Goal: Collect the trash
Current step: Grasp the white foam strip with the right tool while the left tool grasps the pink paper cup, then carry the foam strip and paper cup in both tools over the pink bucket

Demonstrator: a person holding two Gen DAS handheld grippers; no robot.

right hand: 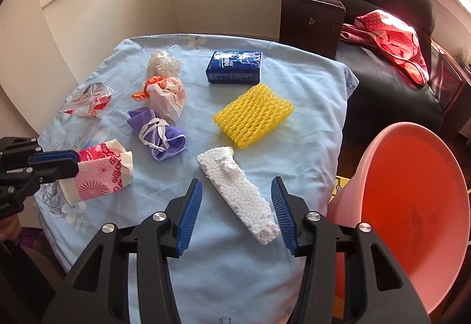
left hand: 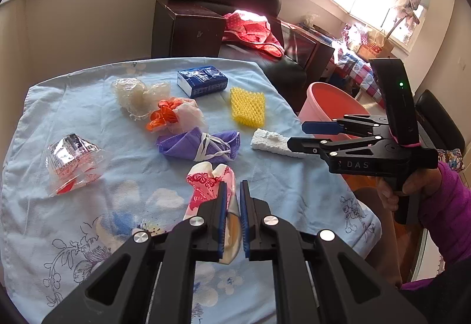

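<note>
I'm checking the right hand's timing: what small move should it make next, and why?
Probably lower and close the right gripper on the white foam piece. Its jaws are open on either side of the foam, the pink bin waits just beside, and the left gripper already holds the pink floral cup.

Glossy pink plastic bucket (right hand: 412, 206); matt cloth tablecloth (right hand: 309, 147); rough white foam (right hand: 238, 185)
</note>
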